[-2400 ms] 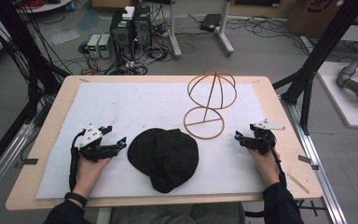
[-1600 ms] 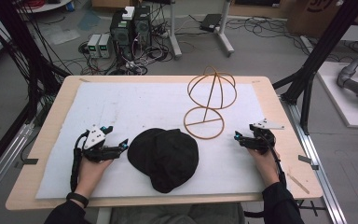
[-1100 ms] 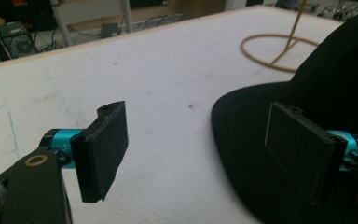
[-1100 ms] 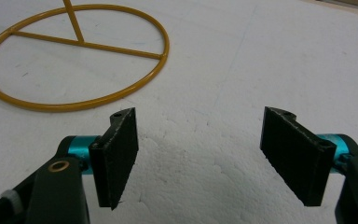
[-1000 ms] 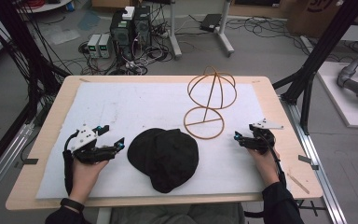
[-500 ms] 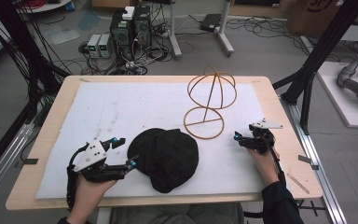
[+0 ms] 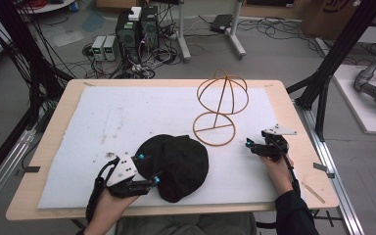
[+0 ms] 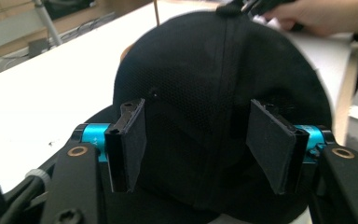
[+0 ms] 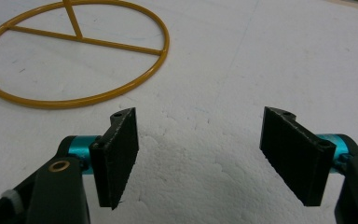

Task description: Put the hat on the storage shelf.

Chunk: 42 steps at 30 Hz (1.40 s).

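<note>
From above, the left gripper [image 7: 147,169] had reached the black cap's [image 7: 176,164] near edge, while the right gripper [image 7: 255,147] rested beside the wire hat stand [image 7: 218,110]. In the left gripper view, the jaws had just been closing and straddled the cap [image 8: 223,93], not yet pinching; the next move looked like a firm squeeze. In the right gripper view, the jaws stood wide and empty, the stand's base ring [image 9: 65,100] ahead.

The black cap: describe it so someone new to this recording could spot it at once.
Start at the white mat covering the wooden table. Near its front edge, toward the middle, lies the black cap, with the left tool reaching around its left side. It is the one soft, dark, domed thing there; its neighbour, the yellow wire stand, is a bare open frame.
</note>
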### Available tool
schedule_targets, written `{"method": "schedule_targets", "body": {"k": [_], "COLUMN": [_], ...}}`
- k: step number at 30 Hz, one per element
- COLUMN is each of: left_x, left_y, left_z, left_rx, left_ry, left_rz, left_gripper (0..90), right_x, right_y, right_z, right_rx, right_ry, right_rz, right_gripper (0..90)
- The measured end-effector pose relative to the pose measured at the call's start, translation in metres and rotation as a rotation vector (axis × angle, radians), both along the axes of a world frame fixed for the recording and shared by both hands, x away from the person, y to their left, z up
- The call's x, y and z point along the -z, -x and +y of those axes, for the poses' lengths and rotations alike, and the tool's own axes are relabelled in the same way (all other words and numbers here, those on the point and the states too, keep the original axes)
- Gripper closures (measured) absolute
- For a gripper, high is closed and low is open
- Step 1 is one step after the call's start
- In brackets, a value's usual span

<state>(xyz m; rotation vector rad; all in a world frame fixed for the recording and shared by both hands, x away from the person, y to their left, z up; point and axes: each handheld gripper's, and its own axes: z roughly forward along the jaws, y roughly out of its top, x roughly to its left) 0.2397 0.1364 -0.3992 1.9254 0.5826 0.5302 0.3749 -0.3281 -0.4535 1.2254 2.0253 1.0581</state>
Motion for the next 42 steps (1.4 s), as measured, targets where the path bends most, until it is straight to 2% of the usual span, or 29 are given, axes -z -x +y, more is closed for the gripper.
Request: {"method": "schedule_targets", "body": {"k": [4,7,15,18,29,30,33,35,42], "left_x": [0.005,0.006,0.006,0.005,0.006,0.006,0.006,0.005,0.005], "left_y": [-0.005,-0.005,-0.003,-0.001,-0.001,-0.001,0.001,0.001,-0.001], "left_z": [-0.013,-0.015,-0.017,-0.017,-0.018,-0.019,-0.020,-0.021,-0.018], "left_rx": [-0.015,-0.020,-0.031,-0.035,-0.036,-0.025,-0.013,-0.007,0.000], "left_ry": [-0.054,-0.067,-0.095,-0.092,-0.094,-0.096,-0.105,-0.113,-0.096], "left_rz": [0.004,-0.003,-0.014,-0.019,-0.019,-0.014,-0.019,-0.026,-0.023], "left_gripper": [44.9,50.5,55.9,60.5,62.0,63.5,77.0,79.6,84.1], "right_x": [0.000,0.000,0.000,0.000,0.000,0.000,0.000,0.000,0.000], "right_y": [0.000,0.000,0.000,0.000,0.000,0.000,0.000,0.000,0.000], "right_z": [0.000,0.000,0.000,0.000,0.001,0.001,0.001,0.001,0.002], "right_rx": [-0.001,-0.002,-0.002,-0.007,-0.009,-0.009,-0.009,-0.011,-0.015], "right_ry": [0.001,0.000,0.004,0.008,0.005,0.006,0.007,0.011,0.016], "right_rz": [0.000,0.000,0.000,-0.004,0.000,0.000,0.003,0.001,0.000], "right_gripper": [27.7,27.7,27.7,27.7,27.7,27.7,27.7,27.7,27.7]}}
